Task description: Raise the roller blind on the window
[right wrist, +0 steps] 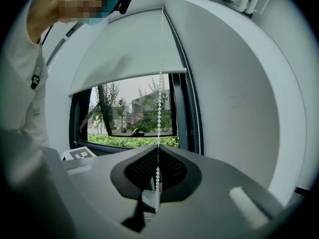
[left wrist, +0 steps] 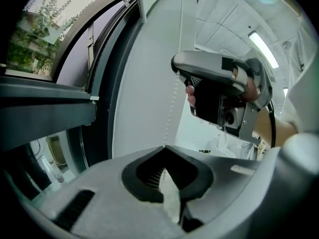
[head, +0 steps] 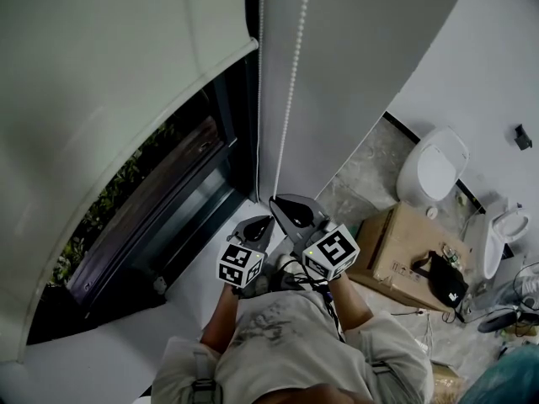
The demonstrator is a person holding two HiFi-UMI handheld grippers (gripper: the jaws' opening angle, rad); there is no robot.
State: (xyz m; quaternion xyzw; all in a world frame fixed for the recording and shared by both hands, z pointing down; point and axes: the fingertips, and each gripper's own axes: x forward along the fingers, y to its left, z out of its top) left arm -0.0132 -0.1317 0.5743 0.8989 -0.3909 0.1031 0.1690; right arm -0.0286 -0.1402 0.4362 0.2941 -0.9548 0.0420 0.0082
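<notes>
Right gripper (right wrist: 158, 149) is clamping narrow on the bead chain (right wrist: 159, 91): its jaw tips are meeting on the strand, and beads are showing inside the jaw opening below the pinch. Left gripper (left wrist: 164, 148) is also closing tight on what appears to be the same strand, just below the right gripper, which is sitting above it and to its right. The chain is running straight up from both grippers; a second strand (right wrist: 198, 113) is hanging free to the right of the right gripper, against the wall. Roller blind (right wrist: 128, 59) is hanging above and ahead of the right gripper with its bottom bar partway up the window (right wrist: 132, 111). The lower glass is showing, so the task is reading as part done. Risks, by judgement:

- Beads could be slipping through the jaws if the pinch is landing between beads.
- A pull angled away from the wall could be jamming the chain at the roller.
- The grippers are working close together, so an alternating pull could be knocking one against the other.
- Hauling the wrong strand would be lowering the blind.
</notes>
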